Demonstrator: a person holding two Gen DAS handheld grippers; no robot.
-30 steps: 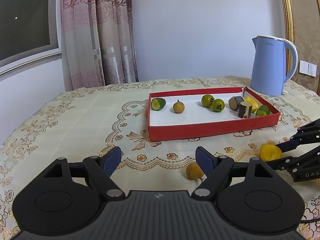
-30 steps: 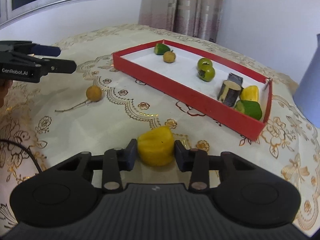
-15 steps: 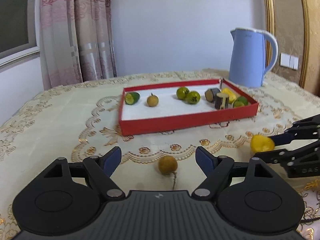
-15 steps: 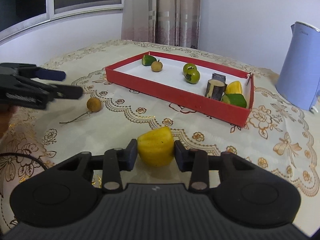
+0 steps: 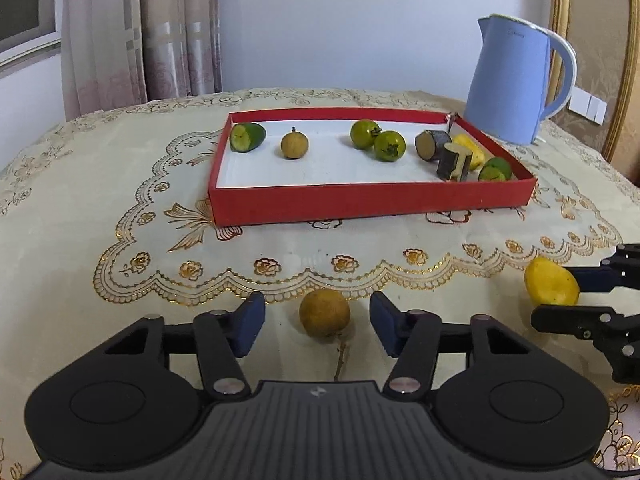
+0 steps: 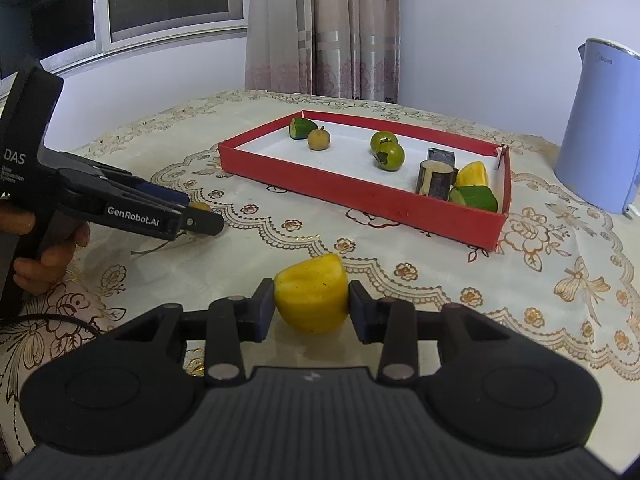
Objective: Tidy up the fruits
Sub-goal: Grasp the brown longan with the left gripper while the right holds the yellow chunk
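A small brown round fruit (image 5: 324, 312) with a thin stem lies on the tablecloth between the blue pads of my left gripper (image 5: 317, 326). The jaws are closing and a gap still shows on each side of the fruit. My right gripper (image 6: 311, 307) is shut on a yellow fruit piece (image 6: 311, 293), seen also in the left wrist view as the yellow fruit piece (image 5: 550, 282) at the right edge. Beyond both stands the red tray (image 5: 372, 200) with a white floor, holding green, brown, yellow and dark-skinned pieces. In the right wrist view the left gripper (image 6: 200, 216) hides most of the brown fruit.
A light blue kettle (image 5: 516, 80) stands behind the tray's right end. The table wears a cream cloth with gold embroidery (image 5: 120, 200). A person's hand (image 6: 48, 256) holds the left gripper's handle. Curtains and a window lie behind the table.
My left gripper has come down and forward around the brown fruit, and its jaws have narrowed. The right gripper keeps its hold on the yellow piece, its view having swung toward the tray early on.
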